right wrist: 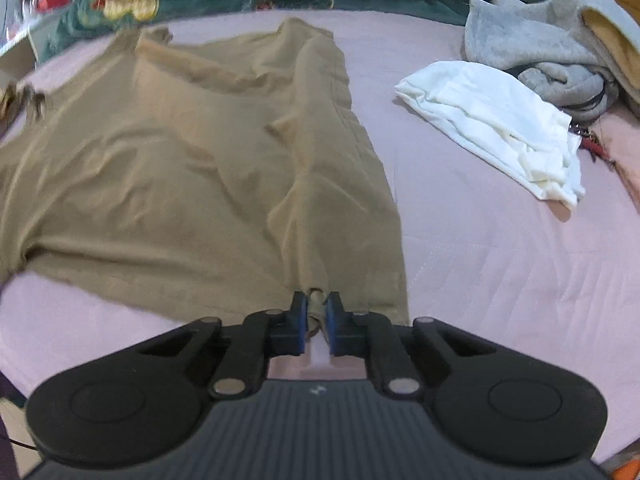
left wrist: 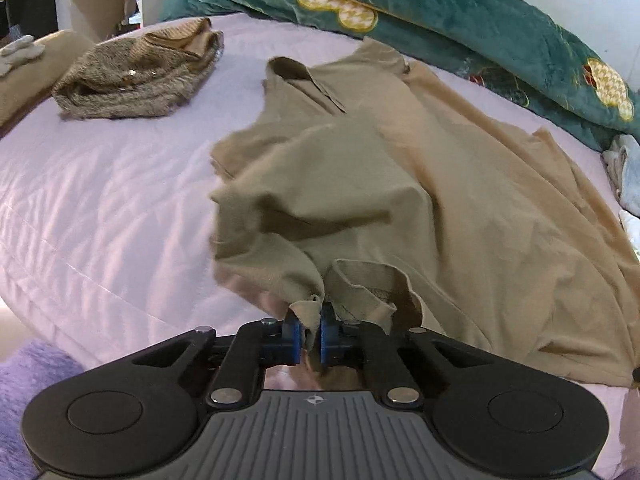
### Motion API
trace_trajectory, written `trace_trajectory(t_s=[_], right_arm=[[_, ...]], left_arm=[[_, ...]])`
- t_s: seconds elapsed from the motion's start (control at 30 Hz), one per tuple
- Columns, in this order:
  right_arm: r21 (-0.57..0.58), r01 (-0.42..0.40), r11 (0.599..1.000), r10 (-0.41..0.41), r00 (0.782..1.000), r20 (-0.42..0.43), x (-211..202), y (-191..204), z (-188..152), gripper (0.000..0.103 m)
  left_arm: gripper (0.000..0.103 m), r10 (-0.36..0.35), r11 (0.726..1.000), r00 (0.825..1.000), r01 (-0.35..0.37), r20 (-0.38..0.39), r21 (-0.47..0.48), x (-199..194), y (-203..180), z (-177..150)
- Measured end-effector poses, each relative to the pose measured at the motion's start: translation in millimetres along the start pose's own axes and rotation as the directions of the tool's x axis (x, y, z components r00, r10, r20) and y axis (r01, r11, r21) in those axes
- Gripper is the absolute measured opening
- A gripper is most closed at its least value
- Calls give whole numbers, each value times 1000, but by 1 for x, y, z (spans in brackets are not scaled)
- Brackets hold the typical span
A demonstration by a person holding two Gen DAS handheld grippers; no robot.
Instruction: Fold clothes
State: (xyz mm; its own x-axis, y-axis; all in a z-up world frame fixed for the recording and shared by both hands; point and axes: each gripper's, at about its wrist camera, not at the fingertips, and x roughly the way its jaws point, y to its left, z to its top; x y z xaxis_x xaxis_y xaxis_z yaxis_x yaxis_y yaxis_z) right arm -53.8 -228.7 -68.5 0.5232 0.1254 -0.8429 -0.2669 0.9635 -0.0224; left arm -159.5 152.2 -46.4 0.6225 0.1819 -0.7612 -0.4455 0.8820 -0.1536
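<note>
Loosely rumpled, the tan shirt (right wrist: 192, 168) spreads across the pink bedsheet (right wrist: 500, 264), each gripper's jaws pinching its edge.

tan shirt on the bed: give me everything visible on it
The tan shirt is a thin, soft-looking knit, wrinkled, spread over the pink sheet. Its collar lies at the far end. The left tool is shut on a sleeve cuff, carrying that sleeve over the body; the right tool is shut on the near hem. Nothing else touches it.
</note>
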Motion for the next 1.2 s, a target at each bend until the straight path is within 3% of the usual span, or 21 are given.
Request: trace_trajectory(t_s=[0.23,0.37,0.43,0.53,0.57,0.6,0.63,0.67,0.7,0.87,0.9,1.0,1.07,1.2], right_arm=[[-24,12,1000,-13,999,-32,-30,-6,-8,4],[-70,43,997,-53,987,-149,-26,-15,-34,1],[-35,28,999,-33,992,-123,-30,-23,-43,1],[43,-90,995,91,996,-21,-47,-16,-37,4],[43,-128,991,128,992,-3,-48,-6,-29,8],[40,-165,986,164,986,13,-49,5,-20,21],[22,-145,989,145,989,13,-44,11,-14,30],[1,-113,994,113,994,11,-37,15,-10,54],[-20,-80,997,81,997,9,-31,20,-5,68],[-115,79,990,-80,997,-8,3,36,14,77],[-88,85,992,-87,996,-18,8,29,12,87],[23,77,997,-76,996,-40,18,7,6,103],[114,41,993,-34,998,-59,22,-6,2,103],[97,16,995,-14,1000,-25,23,-7,-2,103]], left_arm=[[8,-44,999,999,44,22,7,-23,14,7],[8,-58,998,998,58,-4,29,-26,19,-6],[8,-52,997,999,53,-7,53,-25,17,-13],[8,-37,995,999,38,-5,88,-23,13,-15],[8,-35,995,999,36,-4,94,-23,13,-14],[8,-33,994,999,33,-4,101,-23,12,-13],[8,-34,994,999,34,-5,105,-23,13,-13],[9,-36,994,999,36,-7,101,-24,14,-13],[9,-38,995,999,39,-8,94,-25,17,-13],[18,-29,993,999,31,-17,112,-23,16,-14],[18,-26,993,999,29,-22,116,-20,14,-14],[18,-30,992,998,35,-49,118,-11,8,-18],[18,-23,991,998,30,-56,133,-7,5,-20],[18,-29,990,998,37,-55,138,-2,3,-21]])
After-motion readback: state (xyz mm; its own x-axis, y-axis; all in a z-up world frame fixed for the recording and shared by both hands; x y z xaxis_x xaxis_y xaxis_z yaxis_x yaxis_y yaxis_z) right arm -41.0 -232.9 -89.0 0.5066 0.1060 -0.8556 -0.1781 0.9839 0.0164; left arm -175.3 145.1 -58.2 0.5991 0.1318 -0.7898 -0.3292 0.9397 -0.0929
